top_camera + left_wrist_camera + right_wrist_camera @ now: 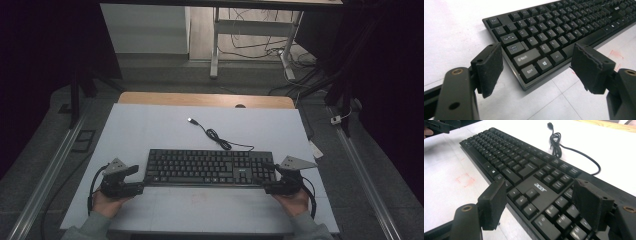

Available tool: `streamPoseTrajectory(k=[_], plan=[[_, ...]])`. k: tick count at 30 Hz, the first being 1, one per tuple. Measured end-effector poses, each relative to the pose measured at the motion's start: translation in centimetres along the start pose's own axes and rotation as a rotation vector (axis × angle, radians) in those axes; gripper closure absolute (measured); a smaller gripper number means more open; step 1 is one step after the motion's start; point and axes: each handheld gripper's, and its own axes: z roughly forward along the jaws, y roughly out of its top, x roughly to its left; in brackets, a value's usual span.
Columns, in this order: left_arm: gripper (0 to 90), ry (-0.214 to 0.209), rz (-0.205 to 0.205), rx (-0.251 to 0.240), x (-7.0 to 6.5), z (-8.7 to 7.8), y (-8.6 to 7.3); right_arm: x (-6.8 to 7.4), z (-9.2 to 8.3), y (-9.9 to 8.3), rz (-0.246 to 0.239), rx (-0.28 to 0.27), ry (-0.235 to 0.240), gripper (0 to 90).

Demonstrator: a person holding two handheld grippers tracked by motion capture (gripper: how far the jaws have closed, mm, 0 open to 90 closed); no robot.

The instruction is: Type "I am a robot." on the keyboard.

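The flat black plastic keyboard (210,168) lay lengthwise on the white tabletop (150,125), its thin black cable (220,139) coiled loosely behind it. The left tool (134,180) stood released at the keyboard's left end, jaws straddling the near corner; the right tool (269,179) stood released at the right end, over the number pad. It looked light and rigid (smooth edges may slip), so gripping both short ends seemed best.

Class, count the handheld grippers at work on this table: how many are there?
2. The left gripper is at the keyboard's left end; the right gripper is at its right end. Both are open.
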Motion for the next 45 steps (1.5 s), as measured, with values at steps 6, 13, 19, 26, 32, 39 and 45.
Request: streamPoseTrajectory(k=[6, 13, 19, 26, 32, 39, 45], plan=[[25.5, 0.004, -0.007, -0.009, 0.1, -0.1, 0.0, 0.6, 1.3, 0.7, -0.007, 0.009, 0.011, 29.1], [26.1, 0.002, -0.006, -0.014, 0.2, -0.2, 0.3, 1.6, 3.4, 1.9, -0.023, 0.016, 0.034, 29.8], [26.8, 0.007, -0.018, -0.011, 0.5, 0.2, 0.8, 2.7, 5.6, 3.1, -0.049, 0.031, 0.068, 29.9], [27.5, 0.003, -0.030, 0.000, 0.6, 0.1, 1.5, 3.4, 6.6, 4.1, -0.056, 0.033, 0.078, 29.9], [29.6, -0.014, -0.008, 0.027, 0.1, 0.4, 3.1, 3.7, 7.3, 4.8, -0.048, 0.036, 0.093, 30.1], [33.6, 0.002, 0.013, 0.060, -0.2, 1.2, 4.2, 3.9, 8.6, 5.9, -0.047, 0.048, 0.103, 30.2], [40.3, 0.024, 0.042, 0.091, -0.2, 2.0, 4.2, 4.3, 11.0, 6.6, -0.048, 0.066, 0.108, 30.6]])
